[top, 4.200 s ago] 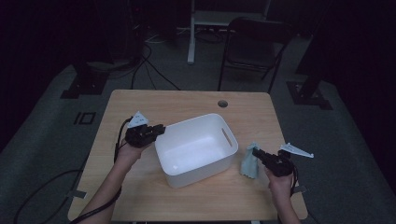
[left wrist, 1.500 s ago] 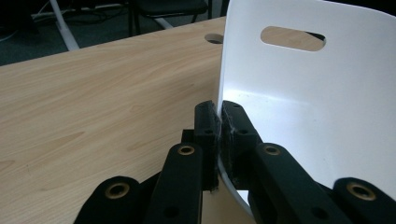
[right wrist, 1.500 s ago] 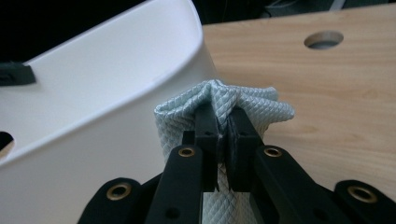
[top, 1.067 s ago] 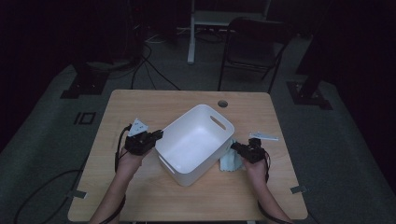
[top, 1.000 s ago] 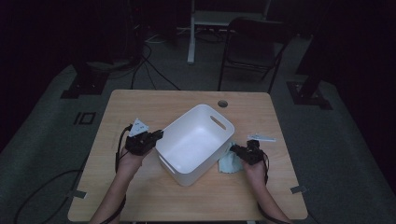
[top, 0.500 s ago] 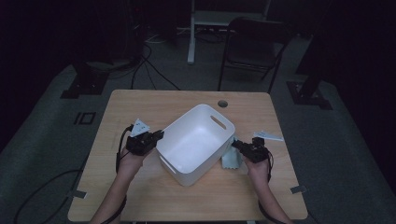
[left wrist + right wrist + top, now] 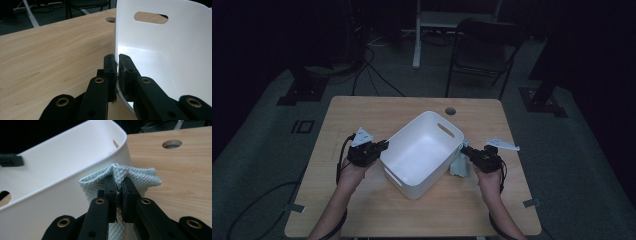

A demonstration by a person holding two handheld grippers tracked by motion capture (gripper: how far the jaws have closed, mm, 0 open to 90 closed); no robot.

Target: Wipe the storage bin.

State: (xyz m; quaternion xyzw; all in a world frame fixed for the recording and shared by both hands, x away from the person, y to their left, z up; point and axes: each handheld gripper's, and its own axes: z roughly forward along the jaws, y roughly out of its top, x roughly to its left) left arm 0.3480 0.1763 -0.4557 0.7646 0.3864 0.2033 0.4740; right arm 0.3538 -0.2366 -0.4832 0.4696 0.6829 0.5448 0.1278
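Dim room, dark floor with cables; a chair stands at 12 o'clock beyond the work surface.

Item 1: wooden tabletop, pale grain, a round cable hole near its far edge.

Item 2: white tub, plastic, slotted handles, set askew at the centre of the tabletop. Empty as far as the high view shows.

Item 3: pale blue quilted cloth, bunched, hanging just outside the tub's wall at 3 o'clock.

Item 4: left hand-held gripper, at 9 o'clock of the tub, jaws pinched narrow on the tub's rim, steadying it.

Item 5: right hand-held gripper, jaws clamped narrow on the cloth's gathered top.

Step judged in hand: carrying the cloth to the tub. Next move calls for lifting the cloth clear of the rim, crossing over the opening, then releasing.
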